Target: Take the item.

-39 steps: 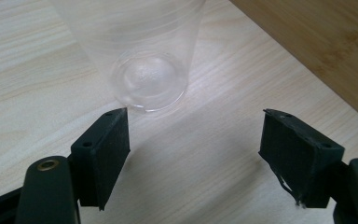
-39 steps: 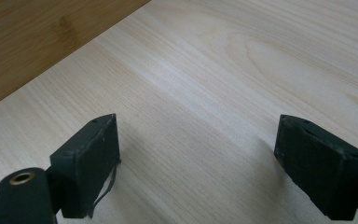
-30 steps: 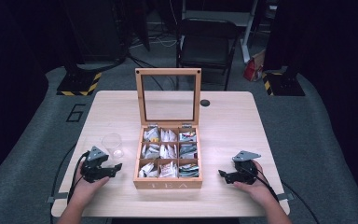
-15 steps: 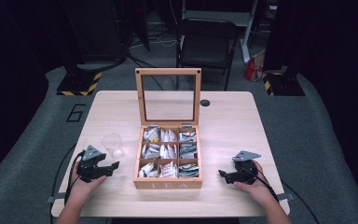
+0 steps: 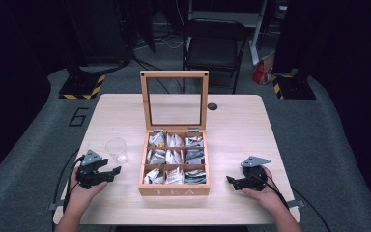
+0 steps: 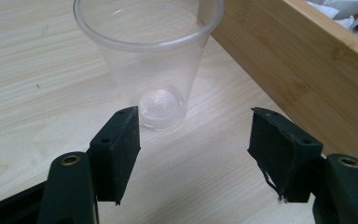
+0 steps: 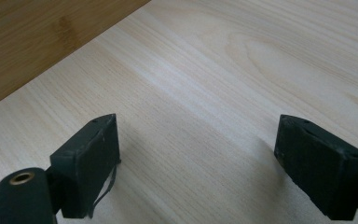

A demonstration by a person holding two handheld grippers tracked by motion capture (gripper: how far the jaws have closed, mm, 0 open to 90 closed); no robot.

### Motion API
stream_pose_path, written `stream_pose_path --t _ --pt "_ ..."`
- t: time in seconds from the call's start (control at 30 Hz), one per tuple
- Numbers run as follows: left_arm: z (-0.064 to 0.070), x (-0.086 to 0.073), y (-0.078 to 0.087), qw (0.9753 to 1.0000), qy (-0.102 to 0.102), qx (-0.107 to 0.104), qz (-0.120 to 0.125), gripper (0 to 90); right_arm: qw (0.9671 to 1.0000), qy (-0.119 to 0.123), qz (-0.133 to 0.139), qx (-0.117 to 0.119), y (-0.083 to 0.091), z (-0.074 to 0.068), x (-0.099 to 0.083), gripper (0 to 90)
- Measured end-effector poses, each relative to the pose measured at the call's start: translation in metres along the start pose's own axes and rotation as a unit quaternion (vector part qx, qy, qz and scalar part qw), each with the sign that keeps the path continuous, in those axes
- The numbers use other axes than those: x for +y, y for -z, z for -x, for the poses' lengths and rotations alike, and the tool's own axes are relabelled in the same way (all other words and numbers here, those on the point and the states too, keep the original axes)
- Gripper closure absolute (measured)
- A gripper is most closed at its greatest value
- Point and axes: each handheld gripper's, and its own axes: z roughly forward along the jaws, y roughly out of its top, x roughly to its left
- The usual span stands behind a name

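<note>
A wooden tea box [image 5: 174, 189] marked TEA stands in the middle of the table, its glass lid [image 5: 174, 101] upright. Its compartments hold several tea bags [image 5: 174, 155]. A clear plastic cup [image 5: 116, 150] stands upright left of the box, also seen close up as the cup [image 6: 151, 56]. My left gripper [image 5: 111, 172] [image 6: 193, 144] rests open on the table just short of the cup, nothing between its jaws. My right gripper [image 5: 232, 181] [image 7: 198, 158] lies open on bare wood right of the box, pointing toward the box wall [image 7: 37, 37].
The wooden table [image 5: 236, 130] has a small black round hole cover [image 5: 212, 106] behind the box. A black chair [image 5: 212, 43] stands beyond the far edge. Cables trail from both grippers off the near edge. The box's side [image 6: 307, 70] runs close to the right of the cup.
My left gripper has drifted slightly left and back from the box. The right gripper has stayed put.
</note>
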Motion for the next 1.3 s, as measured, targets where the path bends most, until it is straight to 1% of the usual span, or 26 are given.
stream_pose_path --t 0.07,0.13,0.17,0.2,0.27,0.3,0.37,0.43,0.5,0.6,0.7,0.73,0.83,0.9,0.93,1.1,1.2,1.23,1.3 --pt "0.001 0.001 0.001 1.0000 0.004 -0.002 0.003 33.2 1.0000 0.000 0.000 0.000 0.000 0.000 0.000 13.3" --pt "0.001 0.003 0.003 1.0000 0.004 0.003 0.005 33.2 1.0000 0.000 0.000 0.000 0.000 0.000 0.000 13.3" --pt "0.001 0.003 0.004 1.0000 0.000 0.005 0.002 33.2 1.0000 0.000 0.000 0.000 0.000 0.000 0.000 13.3" --pt "0.001 0.004 0.006 1.0000 0.002 0.007 0.005 33.2 1.0000 0.000 0.000 0.000 0.000 0.000 0.000 13.3" --pt "0.001 0.005 0.007 1.0000 0.003 0.006 0.007 33.2 1.0000 0.000 0.000 0.000 0.000 0.000 0.000 13.3" --pt "0.002 0.006 0.010 0.9999 0.001 0.006 0.012 33.2 1.0000 0.000 0.000 -0.001 0.000 0.000 0.000 13.3" --pt "0.003 0.007 0.011 0.9999 0.002 0.006 0.016 33.3 1.0000 0.000 0.000 0.000 0.000 0.000 0.000 13.3" --pt "0.003 0.009 0.015 0.9999 -0.002 0.004 0.016 33.9 1.0000 0.000 0.000 0.000 0.000 0.000 0.000 13.3" --pt "0.003 0.011 0.017 0.9997 -0.002 0.001 0.022 34.7 1.0000 0.000 0.000 0.000 0.000 0.000 0.000 13.3" --pt "0.005 0.012 0.019 0.9998 -0.002 -0.005 0.021 35.2 1.0000 0.000 0.000 0.000 0.000 0.000 0.000 13.3" --pt "0.008 0.013 0.018 0.9997 -0.008 -0.010 0.019 35.7 1.0000 0.000 0.000 0.000 0.000 0.000 0.000 13.3" --pt "0.009 0.013 0.017 0.9997 -0.008 -0.008 0.023 35.9 1.0000 0.000 0.000 0.000 0.000 0.000 0.000 13.3" --pt "0.012 0.014 0.016 0.9996 -0.017 -0.016 0.015 35.8 1.0000 0.000 0.000 0.000 0.000 0.000 0.000 13.3" --pt "0.016 0.015 0.014 0.9995 -0.019 -0.014 0.019 35.8 1.0000 0.000 0.000 0.000 0.000 0.000 0.000 13.3" --pt "0.016 0.015 0.014 0.9994 -0.023 -0.019 0.014 35.9 1.0000 0.000 0.000 0.000 0.000 0.000 0.000 13.3" --pt "0.021 0.016 0.012 0.9991 -0.028 -0.028 0.015 37.3 1.0000 0.000 0.000 0.000 0.000 0.000 0.000 13.3" --pt "0.024 0.018 0.011 0.9987 -0.037 -0.034 0.011 38.0 1.0000 0.000 0.000 0.000 0.000 0.000 0.000 13.3" --pt "0.026 0.018 0.010 0.9987 -0.035 -0.033 0.017 38.1 1.0000 0.000 0.000 0.000 0.000 0.000 0.000 13.3" --pt "0.027 0.020 0.011 0.9984 -0.037 -0.040 0.013 38.7 1.0000 0.000 0.000 0.000 0.000 0.000 0.000 13.3"
